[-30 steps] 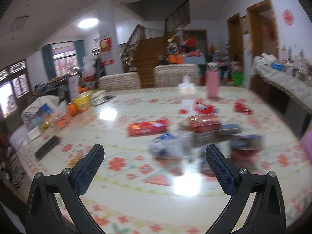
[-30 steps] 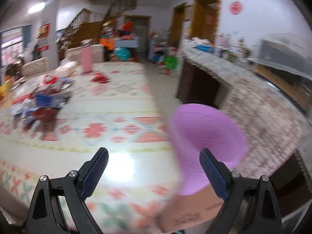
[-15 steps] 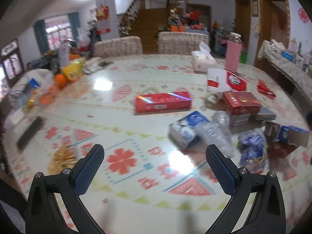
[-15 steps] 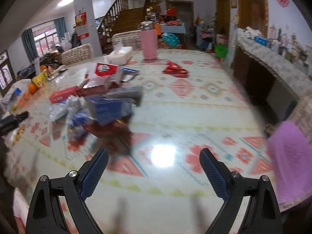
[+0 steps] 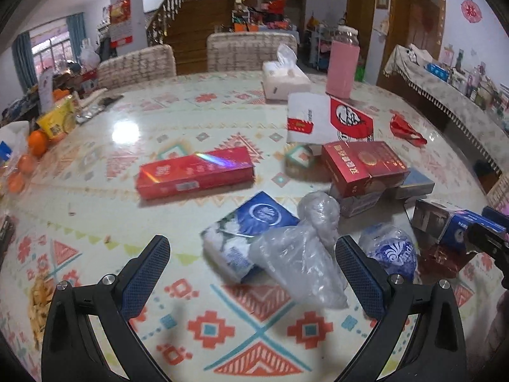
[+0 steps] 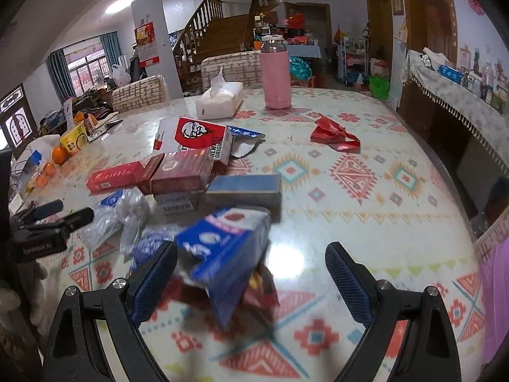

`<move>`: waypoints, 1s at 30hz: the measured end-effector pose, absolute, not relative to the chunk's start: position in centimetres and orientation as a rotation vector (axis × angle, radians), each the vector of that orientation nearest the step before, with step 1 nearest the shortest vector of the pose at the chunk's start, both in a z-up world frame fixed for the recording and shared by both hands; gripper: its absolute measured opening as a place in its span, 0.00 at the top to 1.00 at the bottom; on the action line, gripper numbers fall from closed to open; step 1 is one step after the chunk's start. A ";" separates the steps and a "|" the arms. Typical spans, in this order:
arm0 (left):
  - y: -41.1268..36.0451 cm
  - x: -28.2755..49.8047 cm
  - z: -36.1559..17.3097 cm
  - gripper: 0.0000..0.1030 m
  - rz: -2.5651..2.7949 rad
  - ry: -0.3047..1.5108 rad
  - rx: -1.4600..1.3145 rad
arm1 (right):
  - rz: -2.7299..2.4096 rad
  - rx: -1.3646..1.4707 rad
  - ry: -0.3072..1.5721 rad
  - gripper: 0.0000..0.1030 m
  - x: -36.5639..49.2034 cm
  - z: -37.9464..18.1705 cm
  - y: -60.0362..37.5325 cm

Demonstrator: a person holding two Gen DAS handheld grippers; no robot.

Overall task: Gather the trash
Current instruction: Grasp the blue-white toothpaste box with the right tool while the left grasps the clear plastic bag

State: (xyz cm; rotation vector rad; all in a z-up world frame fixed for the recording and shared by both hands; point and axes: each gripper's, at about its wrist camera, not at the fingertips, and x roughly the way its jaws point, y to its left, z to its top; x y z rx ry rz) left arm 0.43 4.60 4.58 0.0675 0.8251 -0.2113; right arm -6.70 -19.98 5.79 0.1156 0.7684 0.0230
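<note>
Trash lies scattered on a patterned table [image 5: 95, 222]. My left gripper [image 5: 253, 269] is open, low over the table; a crumpled clear plastic bag [image 5: 299, 254] and a blue-and-white packet [image 5: 251, 232] lie between its fingers, not gripped. A long red carton [image 5: 194, 172] and a red box [image 5: 362, 165] lie beyond. My right gripper [image 6: 251, 281] is open; a blue carton [image 6: 229, 251] on a dark red wrapper [image 6: 261, 293] sits just ahead, nearer its left finger. The left gripper [image 6: 63, 218] shows at the right wrist view's left edge.
A KFC paper bag [image 6: 194, 137], grey-blue box [image 6: 245, 187], red crumpled wrapper [image 6: 334, 133], tissue box [image 6: 219, 102] and pink flask [image 6: 275, 76] stand farther back. Oranges [image 5: 36, 143] and snacks sit at the far left. A purple bin [image 6: 496, 293] is beside the table's right edge.
Both grippers have swung toward the pile and come lower and closer. The right view turned left, away from the purple bin, onto the blue carton. Both stayed open.
</note>
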 end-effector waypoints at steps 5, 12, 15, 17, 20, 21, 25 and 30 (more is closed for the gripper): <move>3.7 1.0 3.6 0.26 -0.241 0.862 0.067 | 0.043 0.107 0.794 0.22 -5.8 5.1 -19.2; 3.7 0.5 3.0 0.80 -0.263 0.899 0.053 | 0.102 0.132 0.795 0.18 -7.7 5.0 -19.8; 4.1 -0.4 3.6 0.81 -0.274 0.889 0.032 | 0.135 0.148 0.799 0.14 -9.1 5.7 -20.4; 4.3 -1.1 4.0 0.81 -0.282 0.873 0.025 | 0.116 0.157 0.785 0.09 -9.7 6.9 -21.5; 4.2 -1.8 4.3 0.81 -0.287 0.852 0.024 | 0.088 0.183 0.781 0.06 -9.1 8.7 -23.0; 3.9 -2.0 4.2 0.81 -0.283 0.839 0.037 | 0.089 0.189 0.800 0.06 -8.5 9.1 -23.2; 3.0 -2.6 3.3 0.81 -0.269 0.803 0.091 | 0.114 0.172 0.998 0.06 -3.5 8.4 -21.5; 2.7 -3.4 3.6 0.81 -0.314 0.754 0.109 | 0.064 0.076 1.227 0.06 2.4 5.3 -18.2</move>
